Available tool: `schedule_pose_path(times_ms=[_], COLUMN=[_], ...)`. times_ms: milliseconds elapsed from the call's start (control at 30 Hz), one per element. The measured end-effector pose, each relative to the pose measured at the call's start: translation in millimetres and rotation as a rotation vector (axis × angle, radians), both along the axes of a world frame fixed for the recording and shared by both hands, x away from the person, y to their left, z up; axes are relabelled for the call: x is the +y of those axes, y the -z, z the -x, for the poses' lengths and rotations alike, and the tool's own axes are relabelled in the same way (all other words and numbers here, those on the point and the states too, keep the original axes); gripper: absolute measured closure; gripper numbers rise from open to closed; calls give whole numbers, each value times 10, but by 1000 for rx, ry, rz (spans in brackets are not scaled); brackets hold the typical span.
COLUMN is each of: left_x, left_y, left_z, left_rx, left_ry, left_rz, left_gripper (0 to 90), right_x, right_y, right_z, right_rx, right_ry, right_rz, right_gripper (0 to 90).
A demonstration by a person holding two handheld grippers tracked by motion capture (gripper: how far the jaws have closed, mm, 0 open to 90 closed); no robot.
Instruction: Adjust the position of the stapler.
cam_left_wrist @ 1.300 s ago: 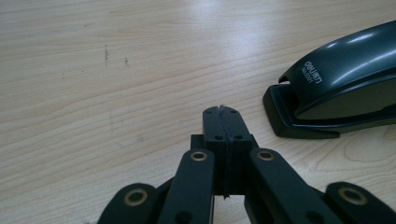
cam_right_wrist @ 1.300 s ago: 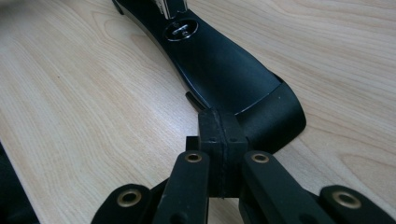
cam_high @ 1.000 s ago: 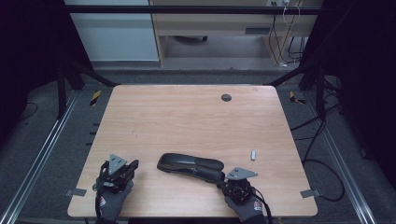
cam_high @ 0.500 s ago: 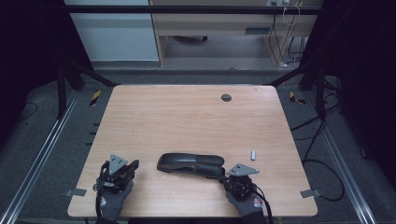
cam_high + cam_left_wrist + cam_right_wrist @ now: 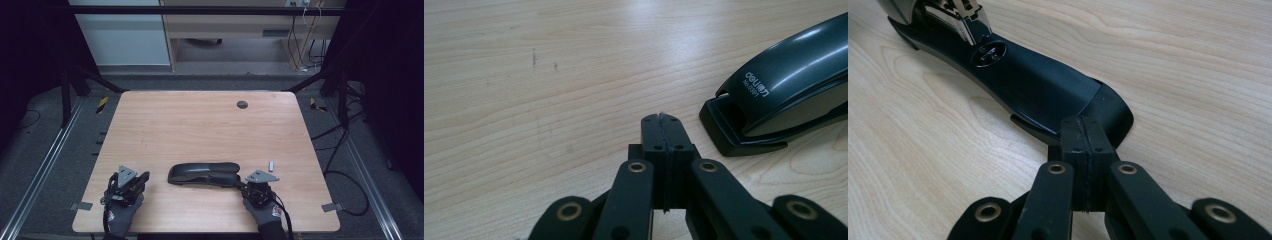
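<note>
A long black plastic stapler [image 5: 204, 174] lies near the 6 o'clock edge of the light wooden counter [image 5: 200, 125]. The right hand-held gripper [image 5: 1087, 131], jaws together, touches its 3 o'clock end, hiding the tip; its view reveals the metal magazine [image 5: 960, 17]. The left hand-held gripper [image 5: 665, 131], also closed and empty, shows white lettering [image 5: 756, 83] unreadable from above

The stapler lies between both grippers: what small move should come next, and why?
Probably open the right gripper: its jaws are shut, tips at the front end of the stapler base, gripping nothing. The left gripper, also shut, sits apart from the rear end.
</note>
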State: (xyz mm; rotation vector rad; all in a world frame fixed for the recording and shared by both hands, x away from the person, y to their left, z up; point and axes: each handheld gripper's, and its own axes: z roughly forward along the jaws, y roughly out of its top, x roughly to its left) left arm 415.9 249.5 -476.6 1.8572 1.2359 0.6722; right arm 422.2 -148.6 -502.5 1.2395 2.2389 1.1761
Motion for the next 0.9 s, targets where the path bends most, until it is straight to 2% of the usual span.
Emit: schedule_pose_path(times_ms=[233, 433, 500, 600, 633, 733, 900], left_x=[3, -22, -40, -80, -114, -173, -320], left_y=[-7, -60, -89, -157, -194, -230, -328], left_z=[4, 37, 44, 53, 48, 33, -18], left_rx=[-6, -33, -43, -61, -67, -76, -85], left_ry=[0, 4, 9, 25, 38, 52, 91], left_rz=[-2, -8, -15, -20, -31, -41, -61], left_gripper=[900, 862, 845, 782, 732, 691, 581], right_x=[1, -62, -127, -241, -325, -404, -549], right_y=[4, -63, -91, -128, -156, -179, -217], right_z=[-21, 16, 22, 32, 32, 23, 2], right_rx=[-4, -49, -66, -77, -81, -89, -102], right_ry=[9, 16, 27, 57, 76, 100, 143], right_rz=[-2, -24, -30, -44, -51, -62, -57], right_gripper=[900, 900, 873, 823, 793, 756, 669])
